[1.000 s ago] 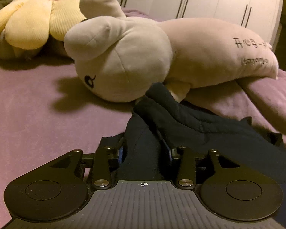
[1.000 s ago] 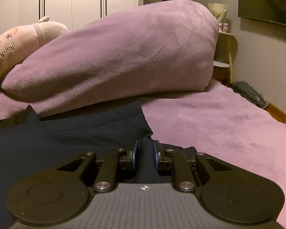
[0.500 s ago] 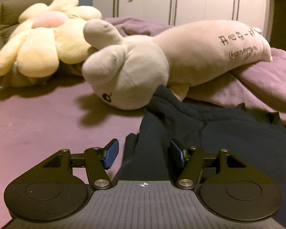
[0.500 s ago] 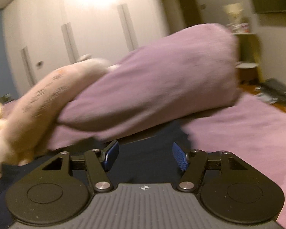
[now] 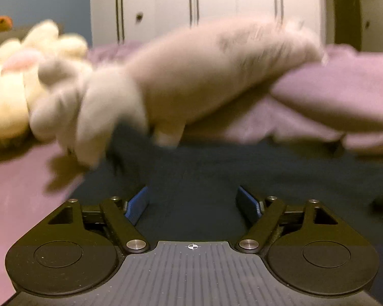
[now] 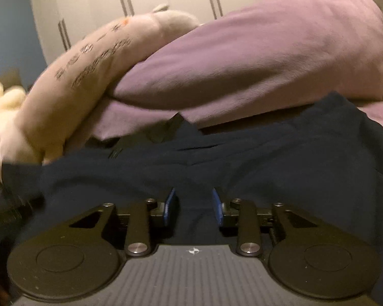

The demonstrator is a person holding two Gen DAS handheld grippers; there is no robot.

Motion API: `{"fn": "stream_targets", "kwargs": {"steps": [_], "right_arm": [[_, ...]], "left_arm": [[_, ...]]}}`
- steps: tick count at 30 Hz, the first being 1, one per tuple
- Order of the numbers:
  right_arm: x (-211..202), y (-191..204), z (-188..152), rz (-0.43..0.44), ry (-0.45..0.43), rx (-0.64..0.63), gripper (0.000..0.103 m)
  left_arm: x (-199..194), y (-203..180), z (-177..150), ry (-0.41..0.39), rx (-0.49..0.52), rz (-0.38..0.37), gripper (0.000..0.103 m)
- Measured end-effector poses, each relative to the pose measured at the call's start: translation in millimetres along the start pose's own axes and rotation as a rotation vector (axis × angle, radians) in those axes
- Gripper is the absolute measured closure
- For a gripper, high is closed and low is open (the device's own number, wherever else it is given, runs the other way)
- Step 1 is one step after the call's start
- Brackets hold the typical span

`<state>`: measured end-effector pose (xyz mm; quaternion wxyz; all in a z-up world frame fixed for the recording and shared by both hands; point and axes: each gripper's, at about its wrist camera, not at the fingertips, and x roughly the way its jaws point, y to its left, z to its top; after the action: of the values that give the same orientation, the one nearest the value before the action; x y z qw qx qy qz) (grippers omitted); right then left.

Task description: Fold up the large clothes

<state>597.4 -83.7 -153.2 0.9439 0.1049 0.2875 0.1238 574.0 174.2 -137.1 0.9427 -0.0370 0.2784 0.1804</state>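
On the purple bed cover [image 5: 20, 199], a dark navy garment [image 5: 217, 178] lies spread flat, filling the near and middle ground of both wrist views. In the left wrist view its left edge runs diagonally from the near left toward the plush; bare bed cover shows left of that edge, open out to the frame border. Far edge of the garment meets the long beige plush toy [image 5: 191, 76], whose head and one foot touch or overlap the cloth; blur prevents saying which. A yellow flower-shaped plush [image 5: 10, 94] sits far left, apart from the garment. A bunched purple blanket [image 6: 268, 51] lies along the far right, its lower fold just beside the garment's far edge. White wardrobe doors [image 5: 217, 5] stand behind everything.

Left gripper [image 5: 192, 201]: low, level, pointed toward the far plush. Blue-padded fingers [image 5: 138, 204] stand wide apart over the cloth, released, nothing between them but flat fabric below.

Right gripper [image 6: 194, 205]: low, view tilted slightly, over the garment's near part. Fingers [image 6: 169, 206] are closer together than the left's, with a raised ridge of navy cloth in the gap. Whether the pads actually pinch that ridge cannot be told. In this view the garment's right edge curves down at the far right, with a strip of bed cover beyond.
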Motion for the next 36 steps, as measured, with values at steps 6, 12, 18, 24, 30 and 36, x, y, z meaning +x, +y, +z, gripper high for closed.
{"fn": "stream_targets", "kwargs": {"steps": [6, 12, 18, 24, 30, 36], "right_arm": [[-9, -30, 13, -0.052, -0.043, -0.012, 0.083], [-31, -92, 21, -0.175, -0.094, 0.127, 0.088], [-38, -92, 11, -0.174, -0.109, 0.084, 0.09], [-34, -91, 8, -0.189, -0.098, 0.076, 0.09], [-55, -96, 5, -0.166, -0.098, 0.106, 0.09], [-151, -111, -30, -0.152, -0.096, 0.214, 0.089]], "left_arm": [[9, 26, 0, -0.004, -0.062, -0.026, 0.021], [1, 46, -4, -0.026, -0.083, 0.003, 0.025], [-7, 62, -9, -0.037, -0.124, -0.033, 0.027], [-12, 68, -10, -0.038, -0.14, -0.045, 0.027], [-38, 71, -18, -0.002, -0.045, 0.068, 0.012], [-85, 119, -48, 0.093, -0.222, -0.001, 0.011]]}}
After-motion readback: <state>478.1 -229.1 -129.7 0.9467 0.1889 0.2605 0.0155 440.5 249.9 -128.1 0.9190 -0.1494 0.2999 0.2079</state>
